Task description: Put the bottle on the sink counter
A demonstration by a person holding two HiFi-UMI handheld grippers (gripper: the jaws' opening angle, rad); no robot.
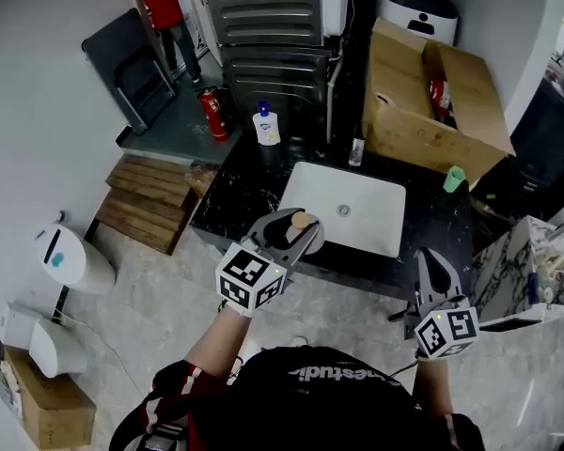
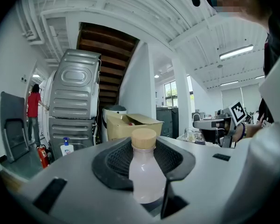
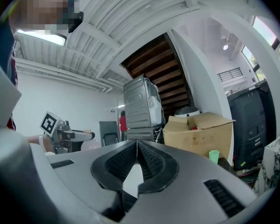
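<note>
Nearest the person, at the right, the right gripper (image 1: 427, 263) hangs short of the surface, its jaws pressed together on nothing. A little farther and to the left, the left gripper (image 1: 296, 224) has its jaws partly apart and clamped round the bottle (image 2: 143, 174). The bottle's long axis runs along the jaws, cap toward their tips. It hangs over the near edge of the sink counter (image 1: 235, 191), the basin (image 1: 343, 205) just beyond, so the left hand looks better placed.

bottle (image 2: 143, 174) base hidden behind left claw (image 2: 144, 148) body; head view gives only its cap (image 1: 302, 221). Person in red (image 1: 166, 7) clipped at top edge. Red item (image 1: 439, 100) in cardboard box (image 1: 399, 111) half hidden, can't ID. Pump bottle (image 1: 266, 125) label too small to read.
</note>
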